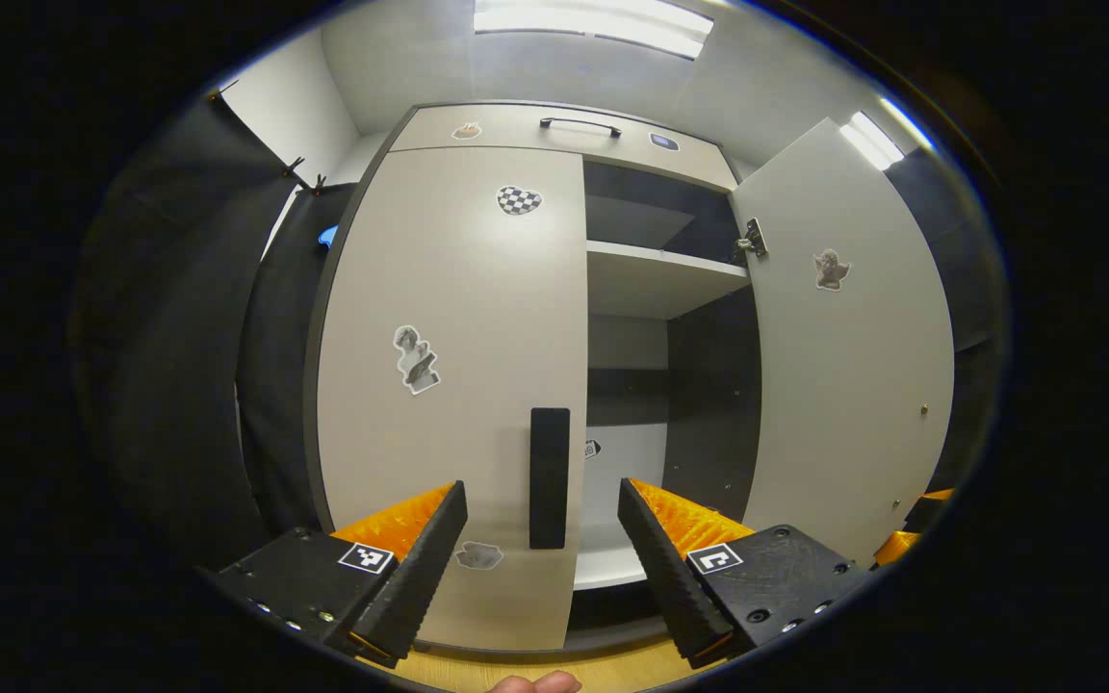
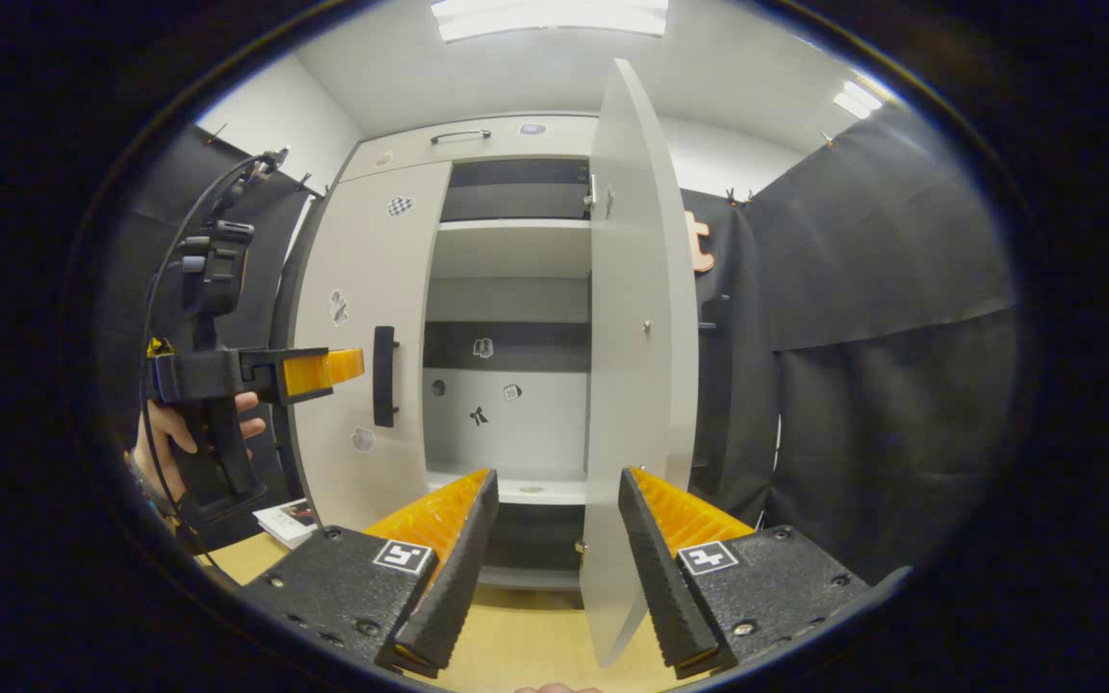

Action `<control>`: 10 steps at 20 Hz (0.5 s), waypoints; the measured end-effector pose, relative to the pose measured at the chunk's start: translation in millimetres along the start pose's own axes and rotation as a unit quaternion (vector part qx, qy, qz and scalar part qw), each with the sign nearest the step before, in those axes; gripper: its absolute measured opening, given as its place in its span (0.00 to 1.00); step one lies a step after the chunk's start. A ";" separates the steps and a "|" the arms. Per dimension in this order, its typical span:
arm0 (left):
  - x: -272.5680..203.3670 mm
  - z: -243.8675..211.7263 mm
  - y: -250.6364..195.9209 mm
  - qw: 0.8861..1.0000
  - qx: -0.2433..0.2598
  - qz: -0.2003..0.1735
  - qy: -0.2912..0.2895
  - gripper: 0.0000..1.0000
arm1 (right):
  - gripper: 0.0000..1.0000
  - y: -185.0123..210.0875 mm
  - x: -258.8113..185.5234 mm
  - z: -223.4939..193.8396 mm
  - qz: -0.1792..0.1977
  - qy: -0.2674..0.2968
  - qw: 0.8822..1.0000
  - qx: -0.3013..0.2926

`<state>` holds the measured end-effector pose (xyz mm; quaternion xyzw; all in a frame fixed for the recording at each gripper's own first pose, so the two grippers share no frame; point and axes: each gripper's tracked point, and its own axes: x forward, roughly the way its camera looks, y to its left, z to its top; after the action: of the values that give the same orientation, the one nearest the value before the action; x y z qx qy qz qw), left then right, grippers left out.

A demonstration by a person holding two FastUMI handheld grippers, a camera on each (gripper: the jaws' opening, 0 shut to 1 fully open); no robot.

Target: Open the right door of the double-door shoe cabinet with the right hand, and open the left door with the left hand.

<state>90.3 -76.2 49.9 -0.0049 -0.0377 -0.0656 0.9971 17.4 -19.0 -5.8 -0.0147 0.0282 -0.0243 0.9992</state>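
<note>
- black cloth walls (image 2: 863, 289) hang around the booth, with a white ceiling and bright light panels (image 1: 593, 24) above, and a pale wooden floor (image 2: 516, 635) below.
- a tall pale grey double-door shoe cabinet (image 1: 516, 125) with a dark frame stands ahead; a flat top panel carries a dark bar handle (image 1: 580, 125).
- its right door (image 2: 636, 337) stands swung wide open, seen nearly edge-on in the right gripper view, showing a white shelf (image 1: 660, 279) and dark inner walls.
- its left door (image 1: 449, 366) is shut, dotted with small stickers, a checkered heart-shaped sticker (image 1: 519, 200) near its top.
- a black upright bar handle (image 1: 550, 476) sits at the left door's inner edge.
- the left gripper (image 1: 543, 539) points straight at that door, level, its jaws spread apart with the black handle framed between them but not touched.
- in the right gripper view, the left gripper (image 2: 323, 371) is held out level by a hand (image 2: 169, 433) wrapped around its dark grip, its tip just short of the handle (image 2: 383, 375).
- the right gripper (image 2: 554, 549) hangs back from the cabinet, jaws parted and holding nothing, the open door's lower edge rising between its fingers.
</note>
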 end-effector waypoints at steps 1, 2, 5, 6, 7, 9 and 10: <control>5.0 -0.6 -3.8 1.000 0.001 -0.004 0.004 0.95 | 0.78 1.3 -0.1 -0.5 0.000 0.001 1.000 0.004; 12.1 -1.5 -7.3 1.000 0.001 -0.006 0.007 0.95 | 0.78 1.6 0.3 -0.8 0.000 0.001 1.000 0.007; 39.9 -1.6 -6.1 1.000 0.010 0.009 0.008 0.95 | 0.78 0.8 -0.4 -1.6 0.000 0.002 1.000 0.007; 51.6 -2.5 -3.3 1.000 0.017 0.013 0.008 0.95 | 0.79 0.9 -0.8 -1.2 0.000 0.002 1.000 0.007; 62.5 -6.0 0.6 0.999 0.023 0.021 0.011 0.95 | 0.79 0.8 -0.3 -1.2 0.000 0.001 1.000 0.007; 81.8 -19.7 5.8 0.999 0.025 0.031 0.030 0.95 | 0.79 -0.6 -1.3 -0.8 -0.001 0.000 1.000 0.005; 88.0 -28.1 6.0 0.998 0.019 0.031 0.043 0.95 | 0.78 -2.0 -1.1 0.2 -0.003 -0.001 1.000 0.004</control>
<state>180.2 -82.1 28.4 0.0161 0.0038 -0.0344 0.9993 16.2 -20.9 -5.4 -0.0106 0.0274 -0.0272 0.9992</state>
